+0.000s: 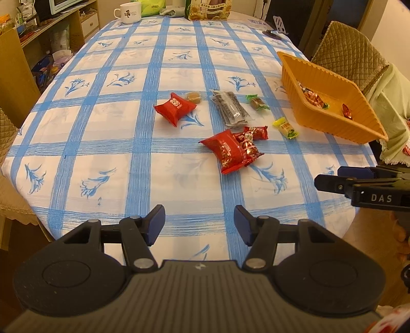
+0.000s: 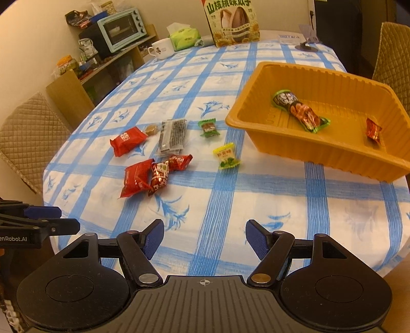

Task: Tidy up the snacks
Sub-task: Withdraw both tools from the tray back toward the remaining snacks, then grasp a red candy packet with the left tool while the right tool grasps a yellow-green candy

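Note:
Several wrapped snacks lie mid-table: a red packet (image 1: 175,108) (image 2: 127,141), a second red packet (image 1: 226,151) (image 2: 135,178) with small red sweets against it, a dark sesame bar (image 1: 232,107) (image 2: 173,137), a green sweet (image 1: 257,102) (image 2: 208,128) and a yellow sweet (image 1: 285,127) (image 2: 226,156). The orange tray (image 1: 302,107) (image 2: 258,135) on the right holds a sausage snack (image 2: 299,111) and a red sweet (image 2: 372,130). My left gripper (image 1: 200,226) and right gripper (image 2: 204,238) both hover open over the near table edge, nothing between their fingers.
A blue-checked cloth covers the table (image 1: 143,164). At the far end stand a white mug (image 1: 128,12) (image 2: 161,48), a tissue pack (image 2: 184,37) and a sunflower-seed bag (image 2: 232,23). Quilted chairs (image 1: 351,53) (image 2: 28,135) flank the table; shelves with a toaster oven (image 2: 120,28) are at left.

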The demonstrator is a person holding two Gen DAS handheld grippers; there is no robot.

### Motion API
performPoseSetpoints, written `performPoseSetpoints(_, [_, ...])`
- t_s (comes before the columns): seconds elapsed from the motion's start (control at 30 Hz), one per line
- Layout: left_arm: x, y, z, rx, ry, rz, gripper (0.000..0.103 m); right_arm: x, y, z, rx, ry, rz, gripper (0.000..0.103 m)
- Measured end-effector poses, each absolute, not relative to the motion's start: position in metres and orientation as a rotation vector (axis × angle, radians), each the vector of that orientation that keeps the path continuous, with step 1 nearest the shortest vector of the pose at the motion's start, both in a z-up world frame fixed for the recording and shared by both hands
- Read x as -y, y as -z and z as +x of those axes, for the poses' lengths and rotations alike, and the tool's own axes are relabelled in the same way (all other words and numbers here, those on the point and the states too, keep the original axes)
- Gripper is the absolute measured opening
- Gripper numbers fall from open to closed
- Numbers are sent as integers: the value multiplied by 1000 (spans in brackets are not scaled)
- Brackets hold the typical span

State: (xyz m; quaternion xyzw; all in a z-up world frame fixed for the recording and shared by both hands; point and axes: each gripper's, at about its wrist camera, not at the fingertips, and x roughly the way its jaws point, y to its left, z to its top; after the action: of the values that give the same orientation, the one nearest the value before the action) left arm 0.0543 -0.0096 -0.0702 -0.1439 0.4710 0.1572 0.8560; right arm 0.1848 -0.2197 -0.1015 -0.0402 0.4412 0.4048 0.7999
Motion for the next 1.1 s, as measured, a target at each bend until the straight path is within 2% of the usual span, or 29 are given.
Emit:
performPoseSetpoints(0.17, [11,72,63,-974,-333,-330,56,217,101,190,-916,-868,-92,71])
performPoseSetpoints(0.23, [11,74,68,-965,-335,-349,56,215,102,193,-905,-870,-94,63])
performPoseSetpoints(0.53, [14,83,103,-926,-359,-376,56,203,105,210,-861,-882,-91,49])
performPoseSetpoints(0.83, [3,93,135,-901,-383,-401,54,203,108,226,-853,-869,-84,46])
performPoseSetpoints(0.97, [2,98,146,-912,-376,-394,46,204,110,232,-855,-864,-78,46])
performPoseSetpoints(1.1, [-1,102,154,-925,-375,-389,42,203,110,237,-852,-863,-75,45])
